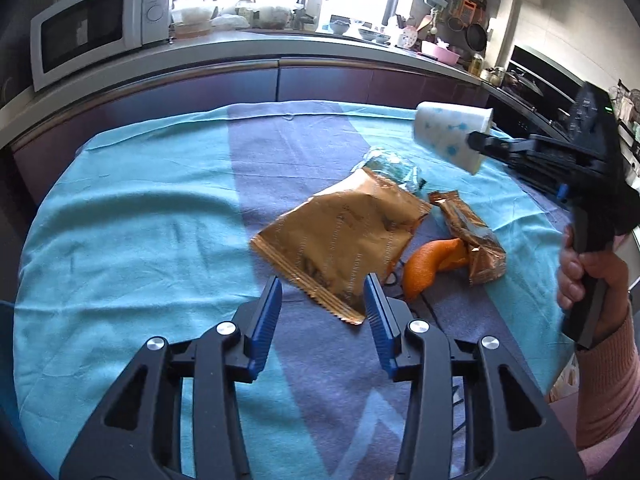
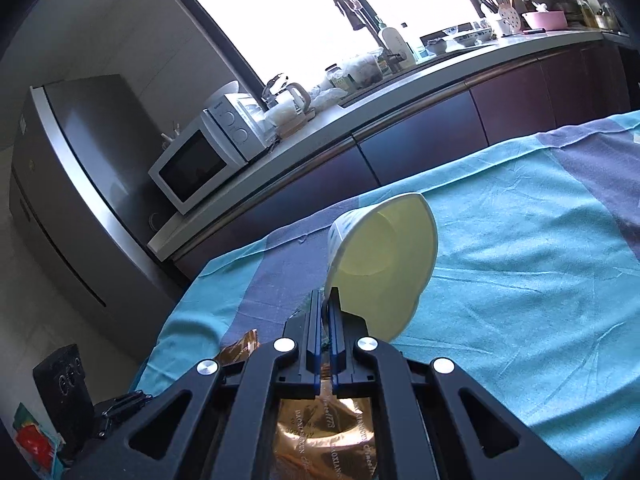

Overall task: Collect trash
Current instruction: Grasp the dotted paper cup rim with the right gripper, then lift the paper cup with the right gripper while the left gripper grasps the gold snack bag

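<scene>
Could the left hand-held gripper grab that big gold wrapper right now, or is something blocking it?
Probably yes. The left hand-held gripper is open, and the big gold wrapper's near corner already lies between its fingers with nothing over it. The orange peel lies off to one side, clear of the path.

Blown-out window [image 2: 320, 20] backlight; corners dark, edges bent; far counter perhaps soft.

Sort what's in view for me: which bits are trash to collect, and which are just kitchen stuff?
Trash:
paper cup, pinched at its rim by the right gripper
large gold wrapper
small gold wrapper
orange peel
crumpled clear wrapper

Not trash:
microwave
tablecloth
pink bowl
</scene>
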Demonstrator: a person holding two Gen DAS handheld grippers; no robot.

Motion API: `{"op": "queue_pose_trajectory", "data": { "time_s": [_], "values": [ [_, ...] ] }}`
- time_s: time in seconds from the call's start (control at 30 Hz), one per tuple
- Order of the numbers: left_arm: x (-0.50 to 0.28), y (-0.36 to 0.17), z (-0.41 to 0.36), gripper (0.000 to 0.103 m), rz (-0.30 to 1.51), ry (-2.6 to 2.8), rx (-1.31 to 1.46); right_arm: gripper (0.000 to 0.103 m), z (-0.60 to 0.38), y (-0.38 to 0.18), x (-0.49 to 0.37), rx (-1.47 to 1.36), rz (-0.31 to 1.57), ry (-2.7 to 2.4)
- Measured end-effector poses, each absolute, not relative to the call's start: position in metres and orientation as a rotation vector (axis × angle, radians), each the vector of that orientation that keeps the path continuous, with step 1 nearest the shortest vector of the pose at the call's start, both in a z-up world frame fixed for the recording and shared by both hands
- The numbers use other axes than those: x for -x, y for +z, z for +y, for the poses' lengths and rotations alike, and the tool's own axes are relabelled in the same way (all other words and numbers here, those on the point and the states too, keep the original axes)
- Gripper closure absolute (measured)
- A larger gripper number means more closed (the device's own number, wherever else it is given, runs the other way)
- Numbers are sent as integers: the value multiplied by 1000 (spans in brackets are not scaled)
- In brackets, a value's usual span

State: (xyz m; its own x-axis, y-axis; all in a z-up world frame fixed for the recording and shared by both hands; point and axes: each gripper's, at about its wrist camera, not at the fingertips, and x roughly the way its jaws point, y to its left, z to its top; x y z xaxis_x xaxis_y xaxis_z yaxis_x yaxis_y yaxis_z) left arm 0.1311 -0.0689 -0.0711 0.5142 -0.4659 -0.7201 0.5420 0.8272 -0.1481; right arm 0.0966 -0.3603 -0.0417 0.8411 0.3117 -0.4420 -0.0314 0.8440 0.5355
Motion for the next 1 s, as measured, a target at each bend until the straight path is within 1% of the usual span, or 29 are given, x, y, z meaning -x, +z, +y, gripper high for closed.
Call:
{"op": "queue_pose_trajectory", "data": {
  "time_s": [0.07, 0.17, 0.23, 0.3, 0.33, 0.43, 0.53, 0.57, 0.73, 0.77, 0.8, 0.83, 0.87, 0.9, 0.93, 1.0],
  "values": [
    [-136, -74, -67, 56, 860, -605, -85, 101, -351, -36, -89, -520, 536, 243],
    [-142, -80, -68, 55, 890, -602, -88, 101, -331, -33, -84, -470, 557, 321],
    [-144, -82, -70, 53, 899, -592, -91, 101, -316, -35, -84, -440, 582, 368],
    [-147, -82, -70, 46, 905, -588, -88, 101, -303, -39, -85, -412, 611, 406],
    [-149, -82, -70, 45, 910, -582, -86, 101, -298, -42, -87, -392, 629, 409],
    [-155, -84, -71, 43, 928, -579, -69, 101, -294, -53, -92, -387, 689, 403],
    [-159, -84, -72, 40, 934, -585, -59, 101, -296, -57, -89, -392, 702, 382],
    [-161, -85, -73, 37, 940, -592, -53, 101, -298, -57, -88, -394, 703, 379],
    [-166, -86, -75, 38, 954, -632, -8, 101, -293, -59, -89, -382, 717, 379],
    [-168, -86, -74, 44, 957, -636, 11, 100, -293, -59, -91, -381, 717, 381],
    [-170, -86, -74, 54, 959, -641, 28, 100, -292, -60, -91, -381, 718, 382],
    [-171, -86, -74, 57, 964, -642, 40, 100, -291, -60, -92, -380, 719, 382],
    [-173, -87, -74, 64, 969, -644, 52, 100, -291, -60, -93, -381, 721, 382],
    [-174, -88, -73, 76, 975, -654, 71, 100, -291, -60, -93, -382, 722, 384],
    [-175, -89, -73, 78, 977, -661, 79, 100, -290, -60, -94, -378, 723, 385],
    [-174, -88, -72, 79, 966, -668, 86, 100, -288, -59, -94, -369, 724, 383]
  ]
}}
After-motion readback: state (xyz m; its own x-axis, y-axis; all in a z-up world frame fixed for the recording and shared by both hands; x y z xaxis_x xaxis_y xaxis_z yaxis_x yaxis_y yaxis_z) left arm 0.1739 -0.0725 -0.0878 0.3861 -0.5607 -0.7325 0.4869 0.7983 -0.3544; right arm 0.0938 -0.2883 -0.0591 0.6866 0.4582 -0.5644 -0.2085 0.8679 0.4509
